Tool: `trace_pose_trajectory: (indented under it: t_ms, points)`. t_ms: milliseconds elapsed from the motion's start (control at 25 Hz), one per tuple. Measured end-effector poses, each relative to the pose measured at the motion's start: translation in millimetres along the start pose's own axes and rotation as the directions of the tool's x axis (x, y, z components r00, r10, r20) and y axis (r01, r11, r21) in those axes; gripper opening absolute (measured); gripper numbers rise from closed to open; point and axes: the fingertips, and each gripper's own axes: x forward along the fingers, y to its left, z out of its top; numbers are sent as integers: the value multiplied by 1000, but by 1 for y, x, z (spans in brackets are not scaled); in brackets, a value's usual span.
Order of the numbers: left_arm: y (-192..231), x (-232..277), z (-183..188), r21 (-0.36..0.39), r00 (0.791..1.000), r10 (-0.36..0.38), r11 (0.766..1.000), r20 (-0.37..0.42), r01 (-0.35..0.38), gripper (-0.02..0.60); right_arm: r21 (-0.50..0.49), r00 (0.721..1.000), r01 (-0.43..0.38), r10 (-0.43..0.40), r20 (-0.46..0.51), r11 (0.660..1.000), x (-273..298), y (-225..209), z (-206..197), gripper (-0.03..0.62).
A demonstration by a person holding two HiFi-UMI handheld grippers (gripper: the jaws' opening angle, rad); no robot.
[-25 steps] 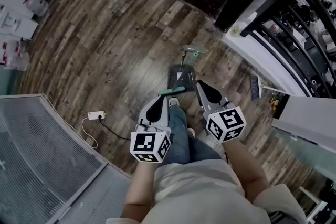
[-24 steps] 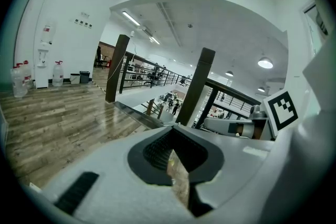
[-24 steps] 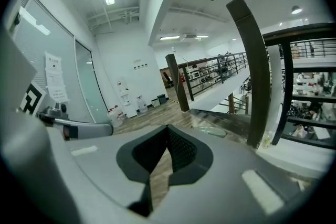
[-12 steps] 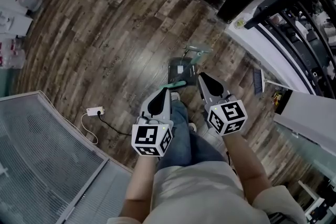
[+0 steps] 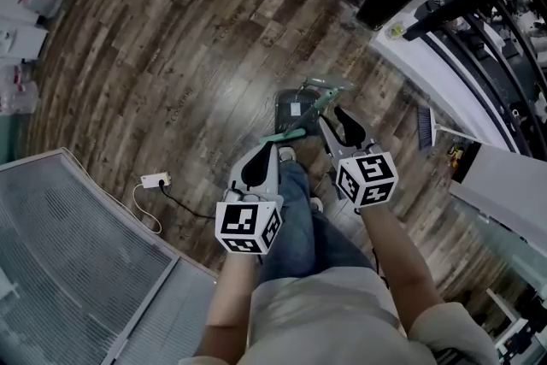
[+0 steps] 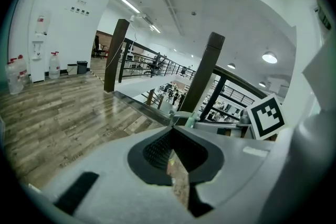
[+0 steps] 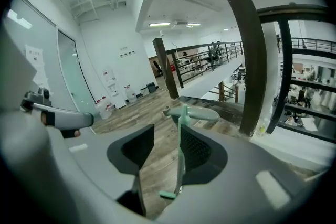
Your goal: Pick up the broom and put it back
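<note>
As the person stands on the plank floor [image 5: 171, 55], items are listed as follows.

Broom [image 5: 301, 117]: mint-green pole, slanting from a small cross-piece near the person's shoe [image 5: 285, 155] up and away to a wider mint head bar [image 5: 320, 85]. A dark rectangular part [image 5: 292, 105] lies on the floor under that bar; whether it is bristles or a dustpan cannot be told.

Right gripper [image 5: 333, 113]: jaws stand apart. In the right gripper view the broom's pole [image 7: 181, 160] runs up between them, lying just beside the right-hand pad [image 7: 197, 152], with a clear gap to the other pad. Not clamped.

Left gripper [image 5: 272, 153]: held just beside the broom's near end, apart from it. In the left gripper view its jaws [image 6: 172, 131] meet at the tips, with only a sliver of floor showing behind them; nothing between.

Second brush [image 5: 423, 128]: dark bristles, pale handle, by the white ledge at right, well apart from both grippers.

White power strip [image 5: 156, 183]: on the floor at left, cable attached.

Mesh panel [image 5: 60, 252]: lower left corner.
</note>
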Motion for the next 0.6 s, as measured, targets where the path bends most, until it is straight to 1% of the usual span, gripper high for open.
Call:
trace_pose_trajectory:
  t_ms: [280, 600]
  points:
    - [12, 13, -7, -8, 1000, -7, 1000, -20, 7, 3, 7, 999, 24, -24, -38, 1000, 24, -13, -18, 196]
    - [18, 31, -9, -2, 999, -14, 1000, -39, 14, 3, 11, 997, 36, -35, -72, 999, 48, -29, -34, 198]
